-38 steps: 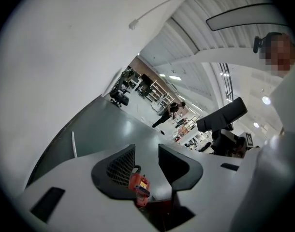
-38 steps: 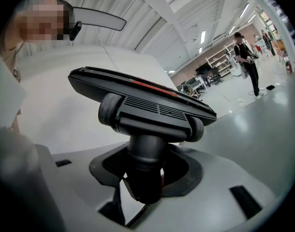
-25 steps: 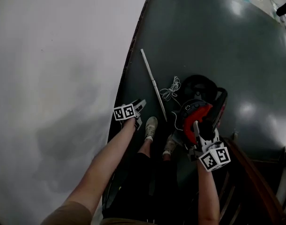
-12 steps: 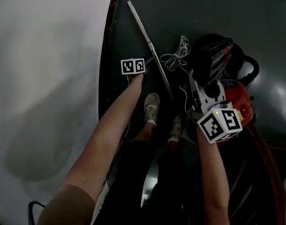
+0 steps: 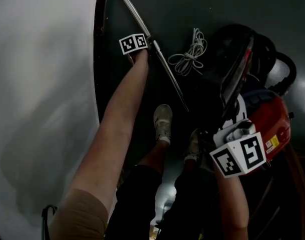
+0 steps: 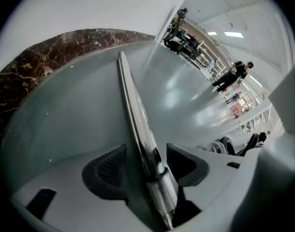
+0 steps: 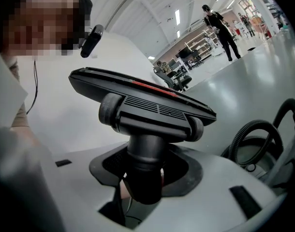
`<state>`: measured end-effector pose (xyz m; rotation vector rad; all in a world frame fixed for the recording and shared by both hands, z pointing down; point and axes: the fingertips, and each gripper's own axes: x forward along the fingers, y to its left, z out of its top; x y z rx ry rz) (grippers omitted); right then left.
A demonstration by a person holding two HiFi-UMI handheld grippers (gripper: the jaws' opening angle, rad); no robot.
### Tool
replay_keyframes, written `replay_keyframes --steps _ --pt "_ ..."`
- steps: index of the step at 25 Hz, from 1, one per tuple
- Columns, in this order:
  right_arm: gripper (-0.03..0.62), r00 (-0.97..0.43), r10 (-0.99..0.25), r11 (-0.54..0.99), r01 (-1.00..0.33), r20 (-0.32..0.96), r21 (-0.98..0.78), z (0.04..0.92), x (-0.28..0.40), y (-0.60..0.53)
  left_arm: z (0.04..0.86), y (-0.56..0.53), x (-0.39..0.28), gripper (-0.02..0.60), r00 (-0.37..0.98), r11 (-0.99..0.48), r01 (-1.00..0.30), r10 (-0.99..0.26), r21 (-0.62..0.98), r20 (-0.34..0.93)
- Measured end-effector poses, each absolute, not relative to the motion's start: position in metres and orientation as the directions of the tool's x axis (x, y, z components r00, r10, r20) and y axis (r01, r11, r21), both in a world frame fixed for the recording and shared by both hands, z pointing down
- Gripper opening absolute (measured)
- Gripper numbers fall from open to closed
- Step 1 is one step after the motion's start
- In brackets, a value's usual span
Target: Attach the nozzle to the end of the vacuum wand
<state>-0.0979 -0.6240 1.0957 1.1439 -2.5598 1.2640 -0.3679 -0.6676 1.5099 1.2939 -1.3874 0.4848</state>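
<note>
The chrome vacuum wand (image 5: pixel 160 59) lies aslant on the dark floor. My left gripper (image 5: pixel 142 45) is down over its upper part. In the left gripper view the wand (image 6: pixel 138 124) runs between the jaws, which are opening; the pads (image 6: pixel 111 166) stand off it. My right gripper (image 5: pixel 228 115) is shut on the neck of the black floor nozzle (image 5: pixel 237 76), held above the floor to the wand's right. In the right gripper view the nozzle (image 7: pixel 147 108) stands with its wide head across the top and its neck (image 7: pixel 145 170) clamped between the jaws (image 7: pixel 142 187).
A red canister vacuum (image 5: pixel 272 121) with a black hose (image 5: pixel 275 59) sits at the right. A coiled white cable (image 5: pixel 190 54) lies beside the wand. The person's shoes (image 5: pixel 163 121) are just below the wand's near end. A dark marble border (image 5: pixel 98 59) runs along the left.
Both grippers have come down toward the floor. The left one went from beside the shoe up to the wand and now straddles it. The right one sank with the nozzle.
</note>
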Motion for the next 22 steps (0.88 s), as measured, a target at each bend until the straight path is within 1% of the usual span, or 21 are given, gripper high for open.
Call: replay_keyframes --steps 4,5,6,8,10,13,15,17,20,22 --pt "0.184 -0.717 -0.596 0.371 -0.646 0.361 -0.667 1.098 -0.083 -0.619 1.513 -0.679 -0.378 0.244 0.13 0.358 -0.885 -0.424 0.298 0.896" --pt "0.184 -0.712 -0.597 0.366 -0.651 0.37 -0.665 1.098 -0.083 -0.618 1.516 -0.678 -0.377 0.238 0.126 0.363 -0.885 -0.413 0.29 0.902" --pt "0.185 -0.707 -0.597 0.359 -0.659 0.38 -0.661 1.099 -0.083 -0.616 1.518 -0.678 -0.376 0.19 0.142 0.373 -0.878 -0.398 0.301 0.906" --pt "0.184 -0.697 -0.595 0.349 -0.673 0.4 -0.653 1.095 -0.083 -0.612 1.513 -0.678 -0.376 0.163 0.193 0.408 -0.839 -0.398 0.361 0.897" --pt "0.185 -0.69 -0.593 0.346 -0.684 0.416 -0.642 1.082 -0.081 -0.608 1.486 -0.677 -0.375 0.161 0.212 0.422 -0.801 -0.465 0.425 0.86" --pt "0.185 -0.675 -0.599 0.341 -0.701 0.43 -0.627 1.045 -0.072 -0.606 1.415 -0.675 -0.368 0.146 0.193 0.422 -0.742 -0.61 0.521 0.768" --pt "0.184 -0.665 -0.609 0.342 -0.712 0.433 -0.614 1.01 -0.065 -0.606 1.35 -0.669 -0.355 0.14 0.192 0.377 -0.731 -0.687 0.569 0.701" --pt "0.185 -0.659 -0.622 0.347 -0.716 0.423 -0.606 0.966 -0.06 -0.608 1.277 -0.66 -0.334 0.138 0.215 0.291 -0.746 -0.746 0.599 0.63" --pt "0.185 -0.669 -0.645 0.388 -0.703 0.369 -0.596 0.889 -0.057 -0.609 1.163 -0.637 -0.286 0.135 0.271 0.122 -0.786 -0.814 0.607 0.514" --pt "0.185 -0.681 -0.656 0.427 -0.69 0.325 -0.584 0.83 -0.056 -0.598 1.089 -0.605 -0.241 0.137 0.337 -0.011 -0.808 -0.828 0.589 0.447"
